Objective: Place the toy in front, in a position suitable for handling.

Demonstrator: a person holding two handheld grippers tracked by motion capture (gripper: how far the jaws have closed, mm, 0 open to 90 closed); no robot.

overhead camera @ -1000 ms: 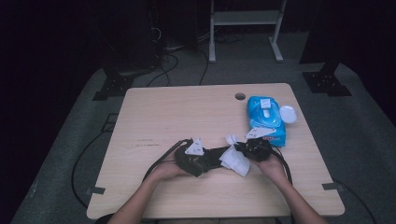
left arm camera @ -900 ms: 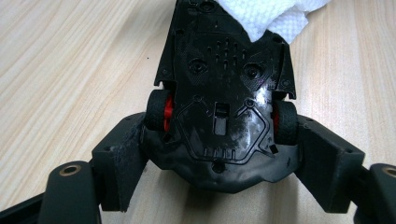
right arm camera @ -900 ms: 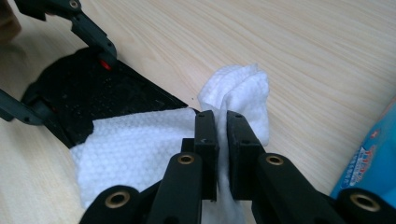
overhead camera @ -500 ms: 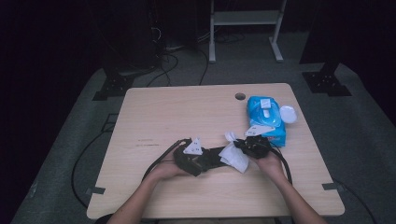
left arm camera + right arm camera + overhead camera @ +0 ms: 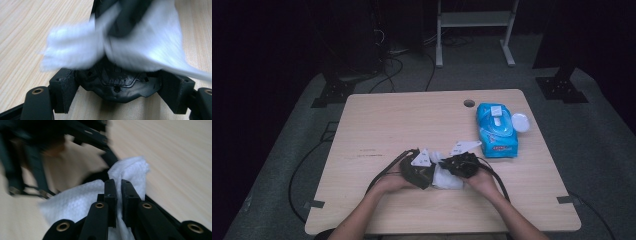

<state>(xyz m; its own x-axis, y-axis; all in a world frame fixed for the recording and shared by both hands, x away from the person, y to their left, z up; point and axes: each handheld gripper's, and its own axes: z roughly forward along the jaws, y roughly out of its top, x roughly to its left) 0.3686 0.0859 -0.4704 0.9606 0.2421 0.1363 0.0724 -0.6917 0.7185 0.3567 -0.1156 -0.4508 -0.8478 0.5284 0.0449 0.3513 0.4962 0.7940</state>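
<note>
Wipe (image 5: pixel 82 202) pinched in my right gripper (image 5: pixel 119 185), rubbing a black part (image 5: pixel 120 82).
My left gripper (image 5: pixel 418 171) clamps that part steady on the table (image 5: pixel 412 125).

wipe (image 5: pixel 447 177): white, crumpled
black object (image 5: pixel 117 83): dark moulded plastic, under the wipe
place: table (image 5: pixel 412 120), near front edge, centre

Dim dark room, table (image 5: pixel 387 125) evenly lit from above, both gripper views motion-blurred, soft shadows

Blurred white wipe (image 5: pixel 140 42) over a black moulded part (image 5: pixel 117 85) between wide-set jaws, wooden tabletop (image 5: pixel 30 30) beneath
</note>
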